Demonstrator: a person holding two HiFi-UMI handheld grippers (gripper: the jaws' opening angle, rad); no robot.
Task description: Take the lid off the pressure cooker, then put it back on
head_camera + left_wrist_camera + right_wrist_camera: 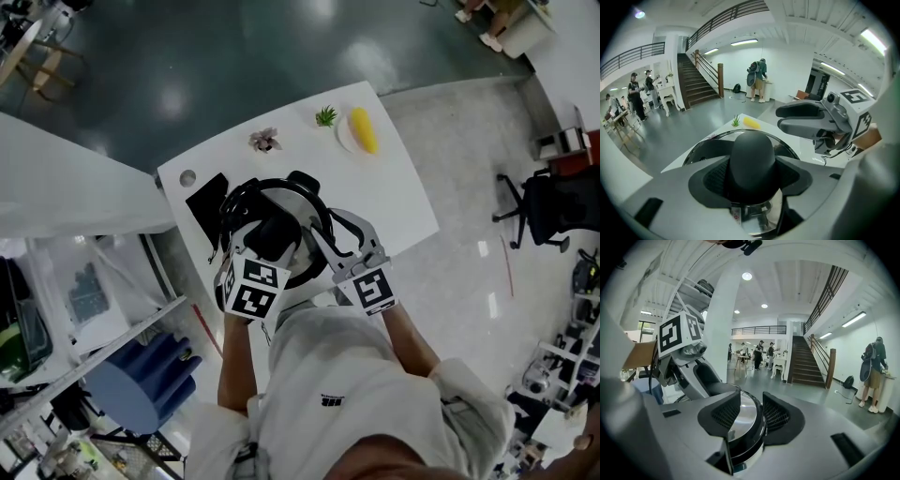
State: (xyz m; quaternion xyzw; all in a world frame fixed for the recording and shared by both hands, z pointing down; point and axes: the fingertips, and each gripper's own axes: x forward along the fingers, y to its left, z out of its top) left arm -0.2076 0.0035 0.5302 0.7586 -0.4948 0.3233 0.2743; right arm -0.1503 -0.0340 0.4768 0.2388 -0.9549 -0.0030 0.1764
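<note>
White bench (398,192), pressure cooker (298,208) at its near edge, lid (705,152) on. Left hand-held gripper (752,174) clamps the knob (752,152), right hand-held gripper (749,417) pinches the rim (746,430). Risk: the smooth knob slips when twisted, or the pot drags along.

In the head view the round steel pressure cooker (298,194) shows only as an arc at twelve o'clock. The left gripper (270,236) and right gripper (319,242) cover the rest, and their marker cubes (253,289) hide the person's hands. The flat black object (204,200) at the cooker's nine o'clock is overlapped along one edge.

Towards twelve o'clock on the white table (394,187), the small pinkish thing (265,140) and the yellow oblong thing (363,129) are too small to identify.

In the left gripper view the black dome-shaped knob (751,154) blocks the centre of the shiny steel lid (698,154), and the knob's base is sunk behind the gripper body.

In the right gripper view only a slice of the lid shows between the jaws. The pot below is out of sight.
</note>
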